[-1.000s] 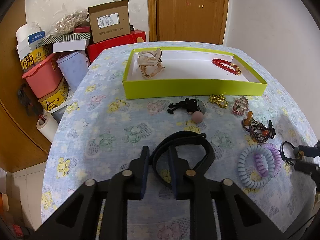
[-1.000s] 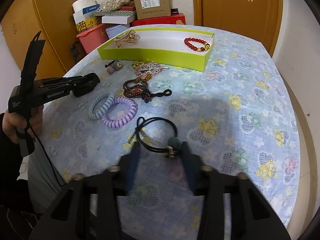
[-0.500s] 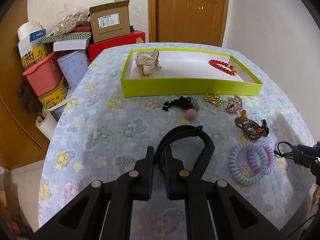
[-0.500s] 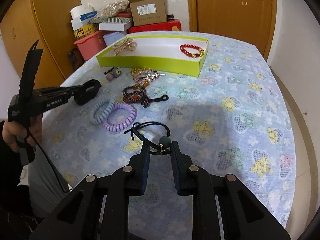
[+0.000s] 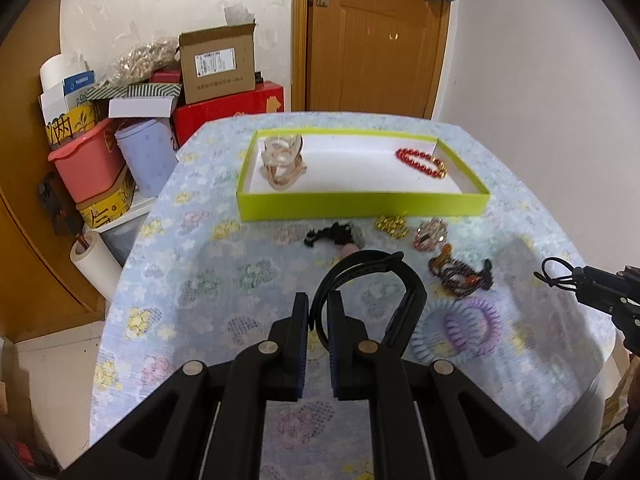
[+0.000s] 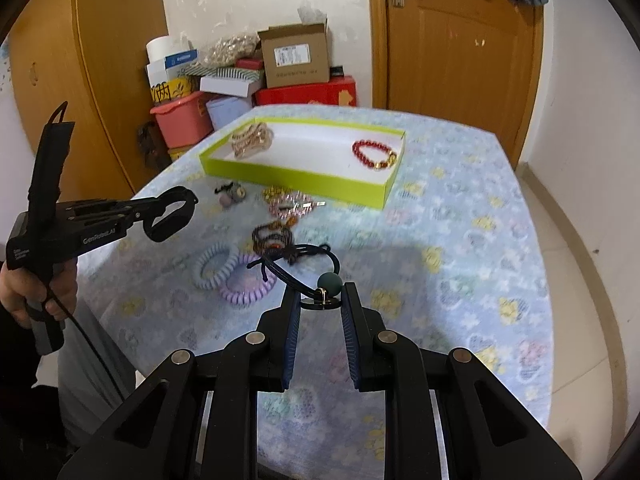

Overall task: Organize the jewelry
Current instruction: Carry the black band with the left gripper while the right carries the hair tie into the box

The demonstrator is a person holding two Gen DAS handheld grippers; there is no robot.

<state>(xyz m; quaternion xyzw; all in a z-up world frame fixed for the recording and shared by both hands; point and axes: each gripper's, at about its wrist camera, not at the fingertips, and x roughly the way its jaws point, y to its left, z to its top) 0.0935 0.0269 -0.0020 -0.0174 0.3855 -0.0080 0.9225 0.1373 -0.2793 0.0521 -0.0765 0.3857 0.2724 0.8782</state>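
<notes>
My left gripper (image 5: 319, 308) is shut on a black headband (image 5: 374, 280) and holds it above the table; it also shows in the right wrist view (image 6: 170, 216). My right gripper (image 6: 320, 298) is shut on a black hair tie with a green bead (image 6: 316, 272), lifted off the cloth; it shows in the left wrist view (image 5: 560, 276). The lime-green tray (image 5: 360, 204) at the back holds a beige hair claw (image 5: 282, 160) and a red bead bracelet (image 5: 422, 162).
On the flowered tablecloth lie two spiral hair ties (image 5: 460, 328), a dark beaded bracelet (image 5: 460, 274), a pink brooch (image 5: 430, 234), gold beads (image 5: 392, 224) and a black clip with pompom (image 5: 334, 234). Boxes and tubs (image 5: 160, 120) are stacked left of the table.
Both grippers closed on their items and lifted: the left raised the headband, the right picked the black hair tie off the cloth and raised it.
</notes>
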